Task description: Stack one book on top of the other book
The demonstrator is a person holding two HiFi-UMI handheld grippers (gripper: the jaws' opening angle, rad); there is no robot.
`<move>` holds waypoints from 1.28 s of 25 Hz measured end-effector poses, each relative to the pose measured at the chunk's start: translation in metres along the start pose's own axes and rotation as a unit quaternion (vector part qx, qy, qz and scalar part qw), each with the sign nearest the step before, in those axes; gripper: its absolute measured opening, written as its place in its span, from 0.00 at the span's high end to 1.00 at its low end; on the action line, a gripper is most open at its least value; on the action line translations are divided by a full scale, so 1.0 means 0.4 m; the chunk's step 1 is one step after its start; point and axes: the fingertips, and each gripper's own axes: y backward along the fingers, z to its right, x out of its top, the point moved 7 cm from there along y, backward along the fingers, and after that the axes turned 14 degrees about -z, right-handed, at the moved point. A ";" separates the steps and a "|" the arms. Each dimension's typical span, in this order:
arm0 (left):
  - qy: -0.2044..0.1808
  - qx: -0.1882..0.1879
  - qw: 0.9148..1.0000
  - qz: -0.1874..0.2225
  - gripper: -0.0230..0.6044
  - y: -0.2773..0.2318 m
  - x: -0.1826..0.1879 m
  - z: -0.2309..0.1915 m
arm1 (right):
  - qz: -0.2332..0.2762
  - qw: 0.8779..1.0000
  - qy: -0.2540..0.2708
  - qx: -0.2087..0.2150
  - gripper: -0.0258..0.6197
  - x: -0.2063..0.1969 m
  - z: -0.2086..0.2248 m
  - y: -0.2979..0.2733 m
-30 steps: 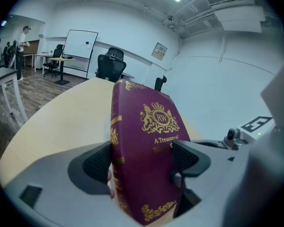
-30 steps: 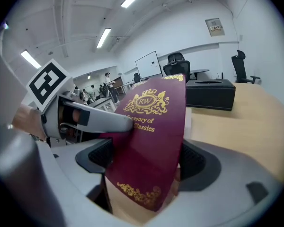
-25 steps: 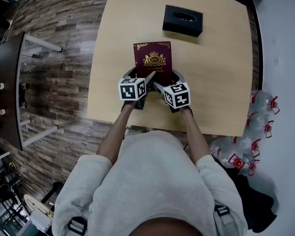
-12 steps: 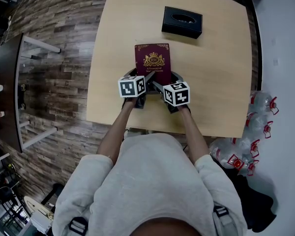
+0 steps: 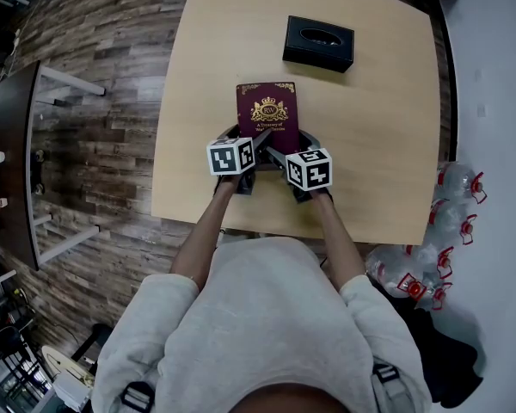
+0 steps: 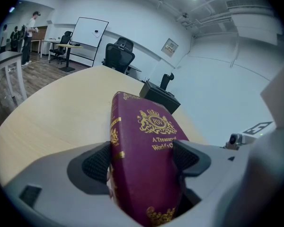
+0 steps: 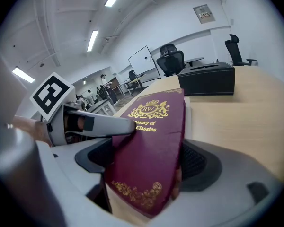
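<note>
Table (image 5: 378,144): pale wood with rounded corners, on a plank floor (image 5: 103,127).
Box (image 5: 319,43): black, at the far side of the table, well apart from the book.
Book (image 5: 267,108): maroon with a gold crest, cover up, mid-table, its near end between the two sets of tongs.
Left gripper (image 6: 143,160): jaws clamped on the book, a pad pressed to it on each side.
Right gripper (image 7: 149,162): likewise clamped on the book's near end.
Since a second ago: hardly any change; both grippers stay on the book, and it keeps the same spot short of the box.
Head view only: the marker cubes cover the jaws; bottles (image 5: 451,222) stand on the floor at the right.
Left gripper view only: the spine with gold bands, and a whiteboard (image 6: 91,32) and chair (image 6: 119,56) behind the table.
Right gripper view only: the left gripper's cube and a pale edge beside the cover.
Second book: that pale edge may be pages or another volume underneath; I cannot tell.
</note>
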 end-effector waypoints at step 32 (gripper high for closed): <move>-0.119 0.013 0.991 0.051 0.35 0.132 0.035 0.034 | 0.094 0.992 0.045 -0.076 0.44 0.067 -0.003 0.132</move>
